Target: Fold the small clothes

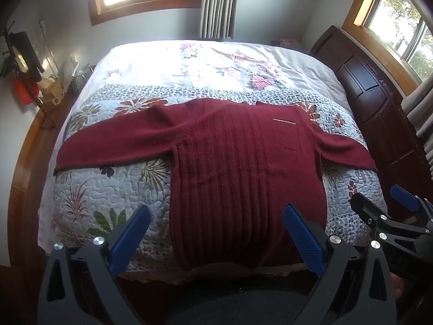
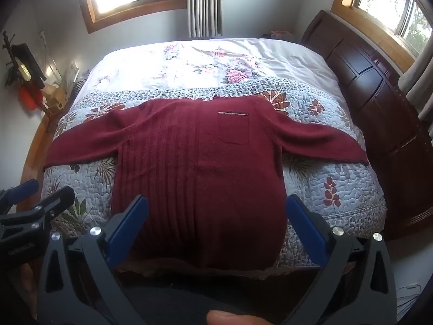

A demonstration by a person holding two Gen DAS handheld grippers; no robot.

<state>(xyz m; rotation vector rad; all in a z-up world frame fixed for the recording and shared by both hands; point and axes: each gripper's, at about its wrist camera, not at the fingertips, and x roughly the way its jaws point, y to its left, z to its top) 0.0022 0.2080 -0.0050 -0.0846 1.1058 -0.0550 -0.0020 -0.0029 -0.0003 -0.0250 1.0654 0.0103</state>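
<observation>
Both grippers hover above the bed's [image 1: 89,146] near edge, jaws wide apart and empty: the left gripper [image 1: 216,233] at 7 o'clock of the flat-spread maroon sweater [image 1: 238,168], the right gripper [image 2: 216,224] at 5 o'clock.

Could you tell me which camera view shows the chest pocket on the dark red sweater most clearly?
The right wrist view: the pocket sits near centre, its striped top edge and outline distinct. The left wrist view shows the same pocket further right, with a fainter outline.
</observation>
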